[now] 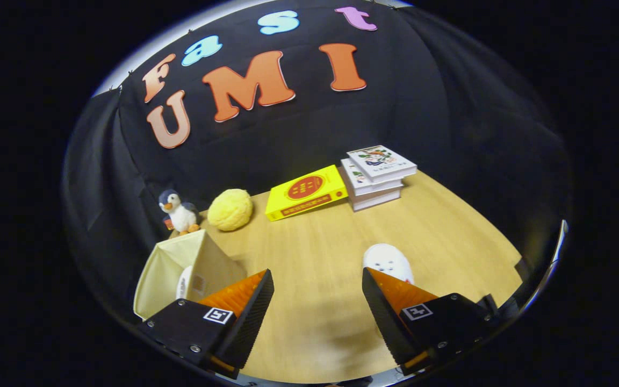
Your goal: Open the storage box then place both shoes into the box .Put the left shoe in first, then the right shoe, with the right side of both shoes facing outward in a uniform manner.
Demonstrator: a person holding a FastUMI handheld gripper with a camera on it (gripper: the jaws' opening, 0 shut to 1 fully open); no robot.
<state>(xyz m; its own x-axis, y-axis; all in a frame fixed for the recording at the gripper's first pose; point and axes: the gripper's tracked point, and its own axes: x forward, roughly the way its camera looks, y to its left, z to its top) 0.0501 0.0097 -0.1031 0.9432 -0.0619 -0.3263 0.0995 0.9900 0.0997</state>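
A cream fabric storage box (207,263) stands open on the wooden table (320,247), just behind my left finger (245,293). Inside its opening a white shoe (184,282) shows partly, the rest hidden by the box wall and the finger. A second white shoe (387,260) lies on the table just beyond my right finger (390,293), its near end covered by that finger. My gripper (317,279) is open, fingers wide apart, with only bare tabletop between them.
Along the back of the table stand a toy penguin (179,210), a yellow fuzzy ball (230,209), a yellow book (305,192) and a stack of three books (376,176). Black cloth walls close in the booth behind and at both sides.
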